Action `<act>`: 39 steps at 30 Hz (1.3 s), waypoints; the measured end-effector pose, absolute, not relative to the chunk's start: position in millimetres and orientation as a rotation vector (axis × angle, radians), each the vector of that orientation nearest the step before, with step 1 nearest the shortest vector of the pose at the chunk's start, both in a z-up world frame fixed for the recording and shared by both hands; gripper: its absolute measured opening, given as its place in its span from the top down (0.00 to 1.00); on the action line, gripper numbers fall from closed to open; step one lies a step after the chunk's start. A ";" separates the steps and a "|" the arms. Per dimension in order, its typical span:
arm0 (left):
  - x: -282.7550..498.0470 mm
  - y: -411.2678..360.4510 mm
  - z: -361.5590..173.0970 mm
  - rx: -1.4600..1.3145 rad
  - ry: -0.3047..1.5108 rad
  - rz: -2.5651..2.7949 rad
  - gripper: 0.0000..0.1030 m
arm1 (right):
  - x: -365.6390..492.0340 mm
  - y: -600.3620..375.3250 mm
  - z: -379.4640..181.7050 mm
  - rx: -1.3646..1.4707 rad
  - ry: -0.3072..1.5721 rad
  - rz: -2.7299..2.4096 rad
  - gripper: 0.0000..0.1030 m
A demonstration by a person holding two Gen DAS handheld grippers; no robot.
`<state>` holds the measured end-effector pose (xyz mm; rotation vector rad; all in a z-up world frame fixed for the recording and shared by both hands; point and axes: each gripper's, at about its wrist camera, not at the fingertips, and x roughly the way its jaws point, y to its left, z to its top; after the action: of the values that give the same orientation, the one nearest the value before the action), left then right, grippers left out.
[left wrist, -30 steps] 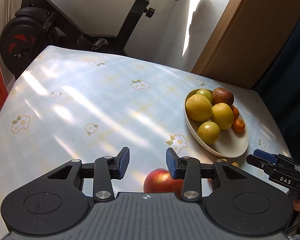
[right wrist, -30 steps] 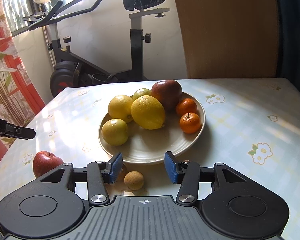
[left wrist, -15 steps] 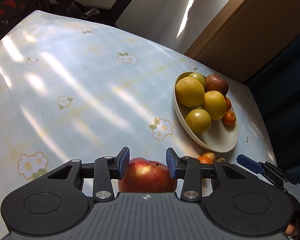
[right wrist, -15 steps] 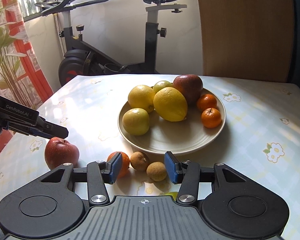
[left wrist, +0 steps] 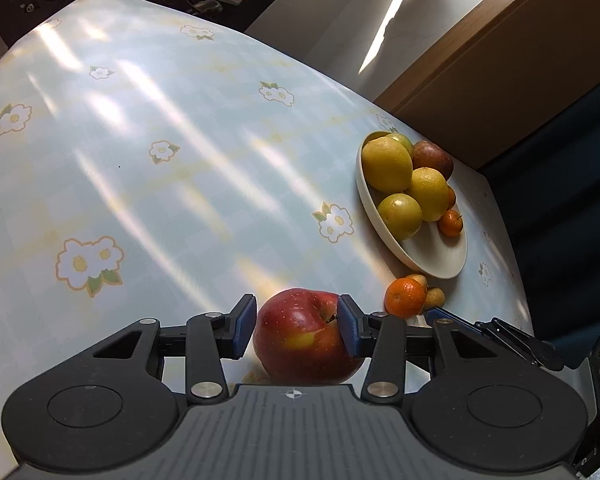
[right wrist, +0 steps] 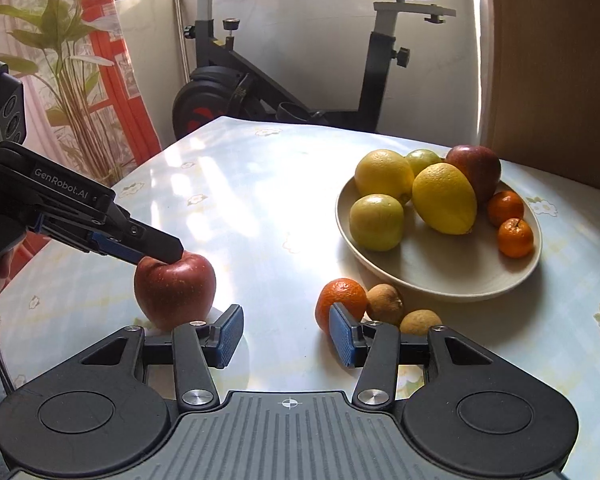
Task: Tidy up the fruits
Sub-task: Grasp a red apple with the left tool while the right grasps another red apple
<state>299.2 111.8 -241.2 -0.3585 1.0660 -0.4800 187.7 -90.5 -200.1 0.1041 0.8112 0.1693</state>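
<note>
A red apple [left wrist: 306,336] lies on the flowered tablecloth between the pads of my left gripper [left wrist: 296,330], whose jaws stand open around it; the right pad touches or nearly touches it. In the right wrist view the same apple [right wrist: 175,290] sits under the left gripper's fingers [right wrist: 156,246]. My right gripper [right wrist: 286,334] is open and empty, low over the table, with a loose mandarin [right wrist: 340,302] by its right pad. A cream bowl [right wrist: 440,276] holds lemons, an apple and mandarins.
Two small brown fruits [right wrist: 384,304] lie beside the loose mandarin in front of the bowl. The table's left edge [right wrist: 4,320] is close to the apple. An exercise bike [right wrist: 260,92] stands behind the table, and a wooden panel [right wrist: 552,64] at the back right.
My left gripper has moved forward and down so the apple now sits between its pads. My right gripper has drawn back and left, bringing the loose mandarin and the apple into view.
</note>
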 end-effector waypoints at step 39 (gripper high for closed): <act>293.2 127.3 -256.0 -0.475 1.015 -0.556 0.53 | 206.9 -35.7 -217.3 0.037 0.795 0.396 0.48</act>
<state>293.2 127.3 -256.0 -0.4754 1.0148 -0.5563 206.9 -35.7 -217.3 0.0370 0.7953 0.3956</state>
